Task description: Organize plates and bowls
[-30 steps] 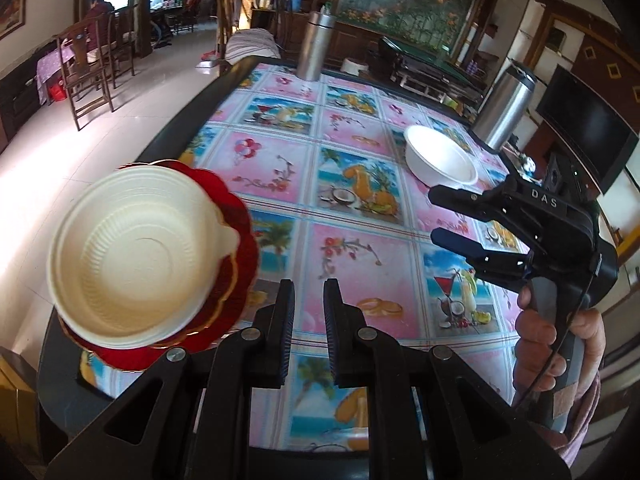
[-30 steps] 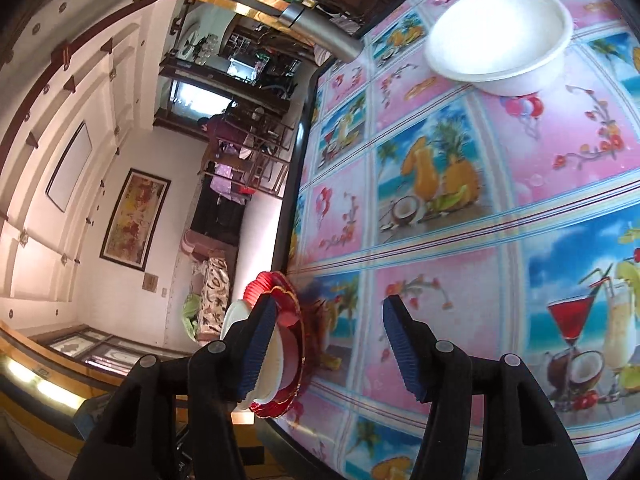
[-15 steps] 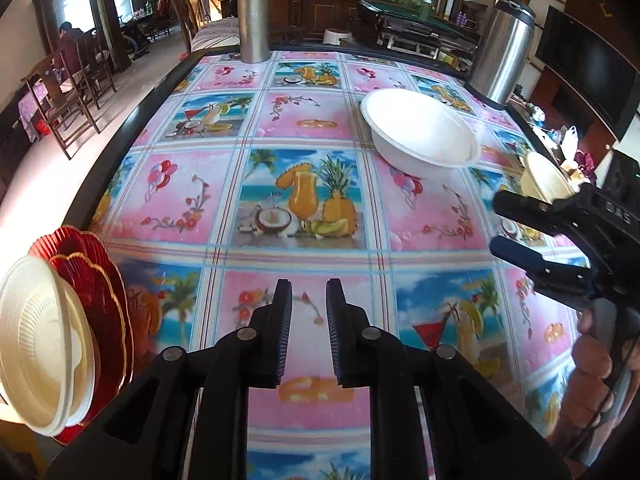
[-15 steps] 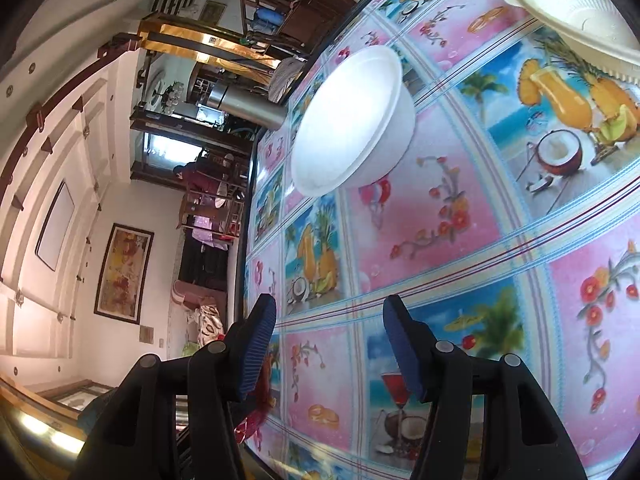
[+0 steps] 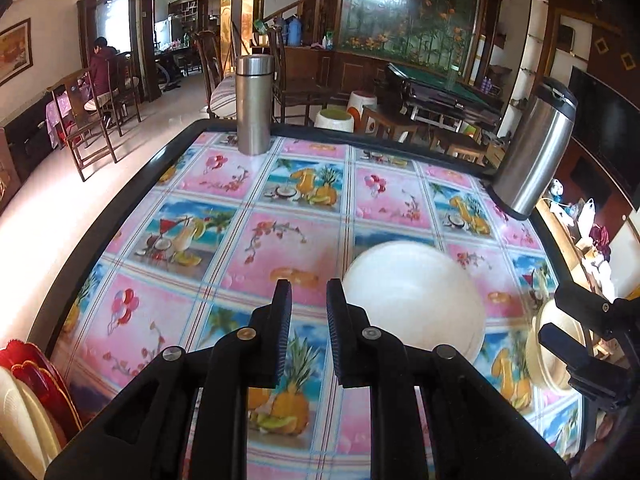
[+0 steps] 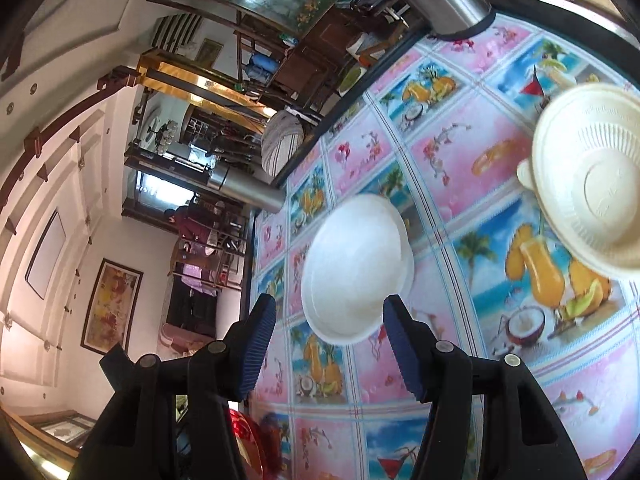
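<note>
A plain white bowl [image 5: 416, 300] stands on the patterned table [image 5: 280, 236], just right of my left gripper [image 5: 309, 292]. That gripper's jaws are opening from a narrow gap, with nothing between them. My right gripper [image 6: 330, 308] is open, and the white bowl [image 6: 356, 264] sits a short way ahead of its blue pads, untouched. A cream ribbed bowl [image 6: 592, 184] lies further right; in the left wrist view this cream bowl [image 5: 556, 364] is partly hidden behind the right gripper [image 5: 552, 317]. A stack of red plates [image 5: 40, 380] with a cream bowl [image 5: 18, 428] on it shows at the lower left.
Two steel flasks stand at the table's far side, one at the back [image 5: 253, 104] and a taller one at the right corner [image 5: 536, 148]. The table's dark rim [image 5: 132, 192] runs along the left. Chairs and a seated person [image 5: 102, 68] are far off.
Both views have swung right across the table. The red stack slid to the left edge, and the white bowl came close. The left jaws stand slightly wider.
</note>
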